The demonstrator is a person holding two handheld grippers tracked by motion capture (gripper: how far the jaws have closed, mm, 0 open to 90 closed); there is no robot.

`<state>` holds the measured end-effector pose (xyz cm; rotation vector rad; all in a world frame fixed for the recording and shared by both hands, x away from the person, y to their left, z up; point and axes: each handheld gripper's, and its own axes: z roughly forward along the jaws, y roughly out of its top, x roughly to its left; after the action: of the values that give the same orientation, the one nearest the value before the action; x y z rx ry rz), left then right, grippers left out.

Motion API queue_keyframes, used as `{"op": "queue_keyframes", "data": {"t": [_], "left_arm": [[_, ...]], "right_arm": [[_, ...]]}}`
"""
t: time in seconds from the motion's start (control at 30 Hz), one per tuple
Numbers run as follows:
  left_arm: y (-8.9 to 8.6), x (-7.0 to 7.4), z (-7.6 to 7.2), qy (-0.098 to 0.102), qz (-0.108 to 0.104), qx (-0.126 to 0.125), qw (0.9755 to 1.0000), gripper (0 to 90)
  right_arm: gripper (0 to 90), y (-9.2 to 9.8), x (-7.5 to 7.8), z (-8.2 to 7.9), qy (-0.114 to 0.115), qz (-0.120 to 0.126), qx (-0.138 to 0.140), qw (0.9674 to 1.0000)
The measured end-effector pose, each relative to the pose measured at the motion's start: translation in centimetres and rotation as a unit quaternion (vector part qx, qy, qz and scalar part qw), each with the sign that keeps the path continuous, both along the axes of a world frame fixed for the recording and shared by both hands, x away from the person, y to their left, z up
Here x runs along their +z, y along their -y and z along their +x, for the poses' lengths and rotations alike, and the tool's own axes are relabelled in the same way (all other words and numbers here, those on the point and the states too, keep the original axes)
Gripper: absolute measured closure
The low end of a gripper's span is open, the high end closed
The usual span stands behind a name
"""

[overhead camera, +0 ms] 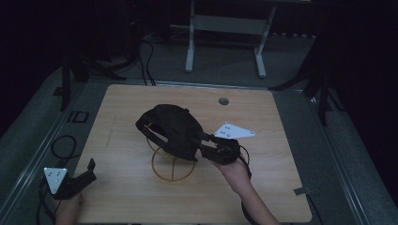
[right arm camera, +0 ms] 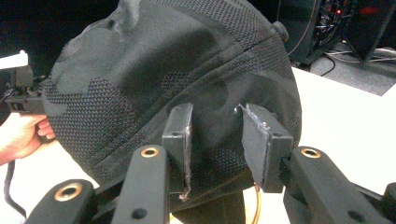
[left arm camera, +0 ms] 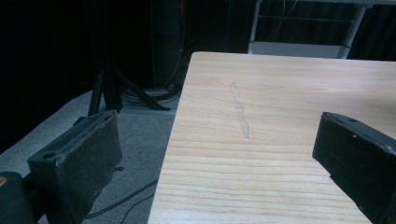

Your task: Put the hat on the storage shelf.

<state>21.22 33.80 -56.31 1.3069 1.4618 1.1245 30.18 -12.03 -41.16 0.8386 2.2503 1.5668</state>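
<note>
Black knit fabric cap [overhead camera: 172, 129] on amber wire dome stand [overhead camera: 172, 165]: soft, light, pliable.
Grasp at stiff hem; right gripper [right arm camera: 216, 135] fingers apart astride cloth; left gripper [overhead camera: 83, 174] fingers apart, empty.

Wooden table [overhead camera: 122, 197], grey carpet floor [overhead camera: 220, 70], white desk frame [overhead camera: 190, 47]

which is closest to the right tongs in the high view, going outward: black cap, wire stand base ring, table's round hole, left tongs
1. black cap: right at the right tongs, on their left.
2. wire stand base ring: just below the cap.
3. table's round hole: toward the far edge.
4. left tongs: at the near left corner.
</note>
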Motion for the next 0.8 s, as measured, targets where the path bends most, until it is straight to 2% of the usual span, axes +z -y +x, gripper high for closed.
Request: {"op": "queue_keyframes", "data": {"t": [0.1,0.33,0.63,0.7,0.8], "left_arm": [[0.0,0.0,0.0,0.000,0.000,0.000,1.0000,1.8],[0.0,0.0,0.0,0.000,0.000,0.000,1.0000,1.8],[0.0,0.0,0.0,0.001,0.001,0.000,1.0000,1.8],[0.0,0.0,0.0,0.001,0.001,0.000,1.0000,1.8],[0.0,0.0,0.0,0.002,0.002,0.001,1.0000,1.8]], "right_arm": [[61.2,0.1,0.1,0.0,0.000,0.002,0.000,1.0000],[52.3,0.6,0.6,-0.1,0.003,0.011,0.002,0.9999],[34.5,2.0,1.0,0.0,0.010,0.000,0.002,0.9999],[34.5,2.0,1.0,0.0,0.010,0.000,0.002,0.9999],[27.9,3.1,1.0,0.2,0.005,0.014,-0.004,0.9999]]}}
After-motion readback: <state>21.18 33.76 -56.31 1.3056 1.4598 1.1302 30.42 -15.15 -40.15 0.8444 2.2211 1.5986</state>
